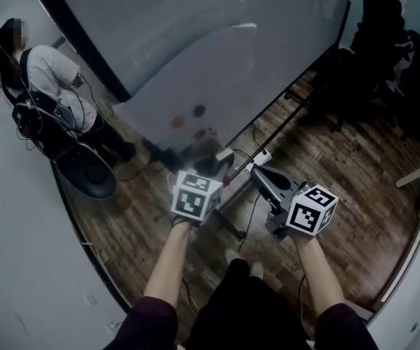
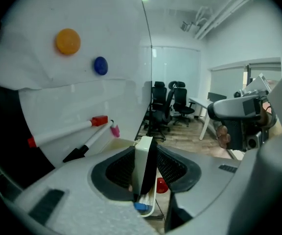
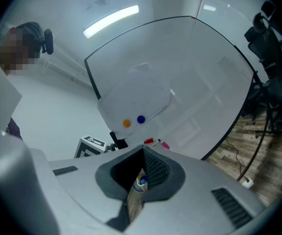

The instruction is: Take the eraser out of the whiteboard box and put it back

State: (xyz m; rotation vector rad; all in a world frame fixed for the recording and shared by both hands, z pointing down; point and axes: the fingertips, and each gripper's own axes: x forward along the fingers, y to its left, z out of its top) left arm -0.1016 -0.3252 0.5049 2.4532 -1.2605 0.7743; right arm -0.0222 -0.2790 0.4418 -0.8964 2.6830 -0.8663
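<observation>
A white eraser with a black felt side point(image 2: 145, 166) stands upright in the white whiteboard box point(image 2: 149, 208), between my left gripper's point(image 2: 145, 152) jaws. Both pads lie against its sides. A blue-ended piece point(image 2: 141, 207) and a red cap point(image 2: 162, 185) sit low in the box. In the head view the left gripper point(image 1: 211, 168) reaches to the box point(image 1: 224, 154) at the whiteboard's point(image 1: 217, 57) foot. My right gripper point(image 1: 258, 175) hovers just right of it, pointing at the box. Its jaws point(image 3: 140, 180) stand a narrow gap apart with nothing between them.
A red-capped marker point(image 2: 65, 131) and a pink-capped black marker point(image 2: 89, 143) cling to the board under orange point(image 2: 67, 41) and blue point(image 2: 100, 65) magnets. A person point(image 1: 49, 79) sits at the left. Office chairs point(image 1: 392, 42) stand at the right; a power strip point(image 1: 259, 157) lies on the wood floor.
</observation>
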